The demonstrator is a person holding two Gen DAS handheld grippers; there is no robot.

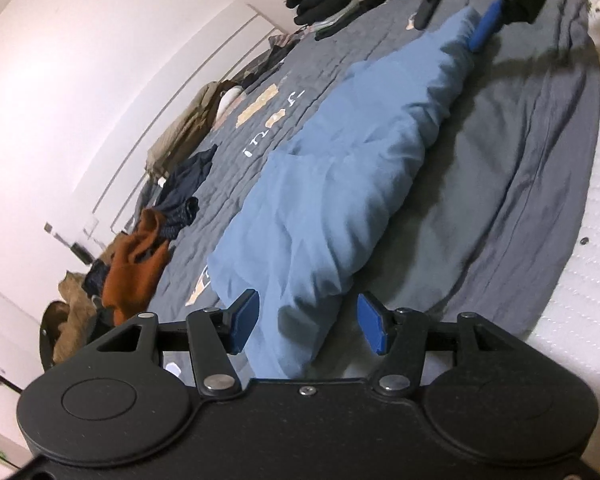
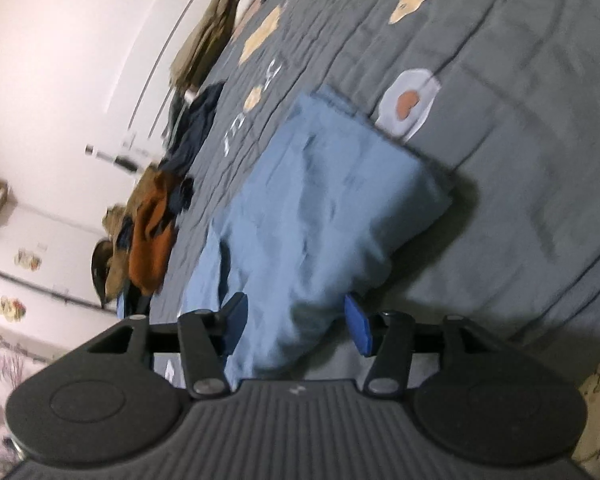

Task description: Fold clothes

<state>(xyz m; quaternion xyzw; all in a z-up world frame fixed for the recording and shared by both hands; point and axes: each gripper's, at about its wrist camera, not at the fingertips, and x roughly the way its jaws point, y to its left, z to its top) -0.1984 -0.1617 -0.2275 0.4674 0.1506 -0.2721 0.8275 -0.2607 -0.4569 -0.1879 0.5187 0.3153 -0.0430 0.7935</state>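
Folding of the blue garment (image 1: 340, 168) looks midway to us: it lies long, bunched and wrinkled on the bed (image 1: 520, 184), stretched between our grippers. Left gripper (image 1: 306, 322) and right gripper (image 2: 296, 322) each stand wide, cloth between the fingers. Next, we judge, both must close on the ends.

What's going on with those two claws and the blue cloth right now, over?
Left gripper open around one end of blue garment. Right gripper open around other end. Garment bunched lengthwise on grey quilt. Nothing blocking.
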